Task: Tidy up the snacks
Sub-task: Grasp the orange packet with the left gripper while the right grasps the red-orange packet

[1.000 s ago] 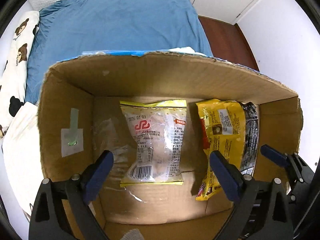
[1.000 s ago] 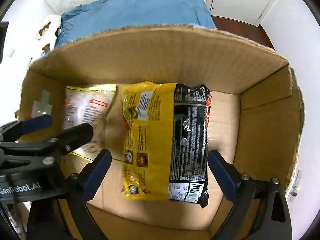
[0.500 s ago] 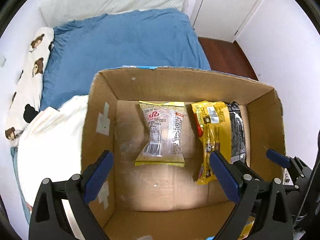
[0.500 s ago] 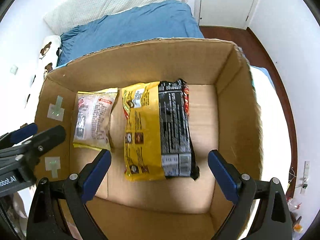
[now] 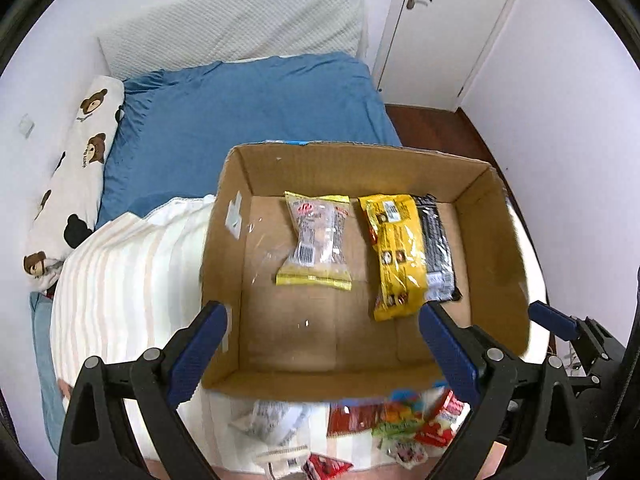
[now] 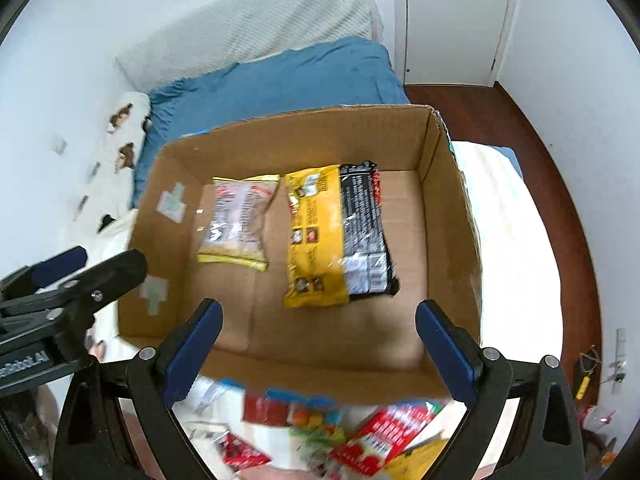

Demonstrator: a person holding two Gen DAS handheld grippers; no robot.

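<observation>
A: Nearest in? Left gripper (image 5: 322, 348) spread wide, empty. Right gripper (image 6: 318, 344) likewise wide apart, holding nothing

B: Below the fingers? Loose snacks (image 6: 360, 436) heaped on the striped cloth (image 5: 120, 280) against the near wall of the cardboard box (image 5: 288, 384). Blurred, partly cut off by the frame edge and hidden behind gripper arms; red, green and blue wrappers only, print unreadable

A: Inside the box? Clear-and-yellow packet (image 5: 316, 240) flat on the floor, left of centre. Yellow-and-black packet (image 5: 408, 252) just beside it on the right, lower end hidden behind a right-hand finger in the left view, whole in the right view (image 6: 340, 236)

B: Tape patches (image 6: 172, 202) on the left inner wall

A: Farther off? Blue bedding (image 5: 248, 120), bear-print pillow (image 5: 76, 168), white door (image 5: 452, 24) cut off at the top
</observation>
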